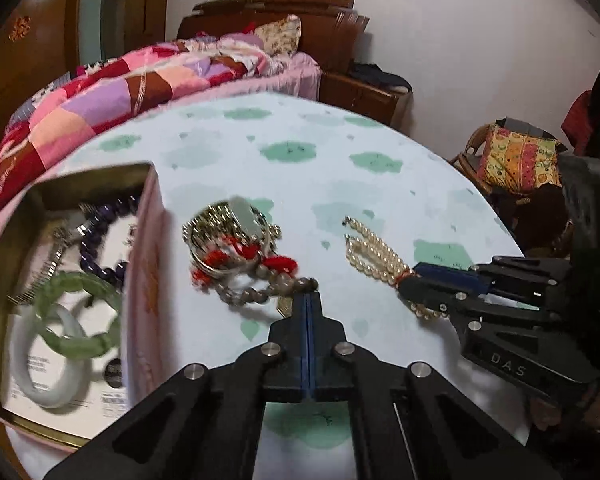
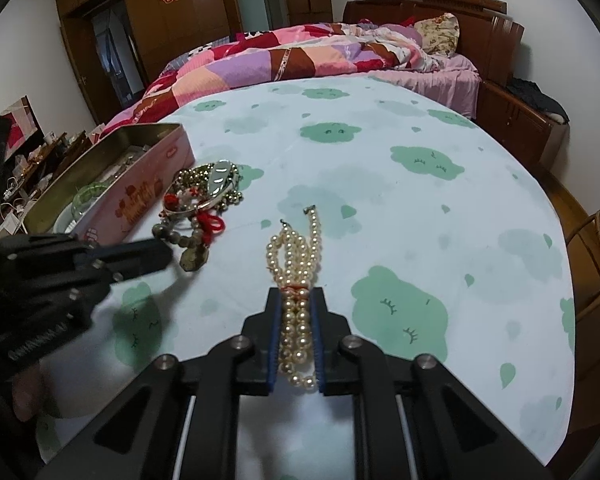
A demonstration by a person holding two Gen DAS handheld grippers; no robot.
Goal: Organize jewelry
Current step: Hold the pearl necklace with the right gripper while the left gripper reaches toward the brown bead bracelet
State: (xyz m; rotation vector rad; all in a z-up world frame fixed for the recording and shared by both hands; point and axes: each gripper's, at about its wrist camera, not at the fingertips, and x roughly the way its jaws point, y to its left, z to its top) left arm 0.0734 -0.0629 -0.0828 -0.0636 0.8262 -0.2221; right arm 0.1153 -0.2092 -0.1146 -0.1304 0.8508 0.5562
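A pearl necklace (image 2: pixel 296 256) lies bunched on the table, and my right gripper (image 2: pixel 296 292) is shut on its near end; it also shows in the left wrist view (image 1: pixel 370 254). A tangled pile of jewelry (image 1: pixel 236 240) with gold beads, red cord and a grey bead strand (image 1: pixel 260 290) lies beside the tin. My left gripper (image 1: pixel 307 296) is shut, its tips at the end of the grey bead strand; whether it grips it I cannot tell. A pink tin box (image 1: pixel 148 264) at the left holds a green bangle (image 1: pixel 80 312), a white bangle (image 1: pixel 40 372) and a dark bead bracelet (image 1: pixel 100 232).
The table (image 2: pixel 380 184) wears a pale cloth with green cloud prints. A bed with a patchwork quilt (image 2: pixel 284 60) stands behind it. A wicker chair with a cushion (image 1: pixel 516 160) is at the right.
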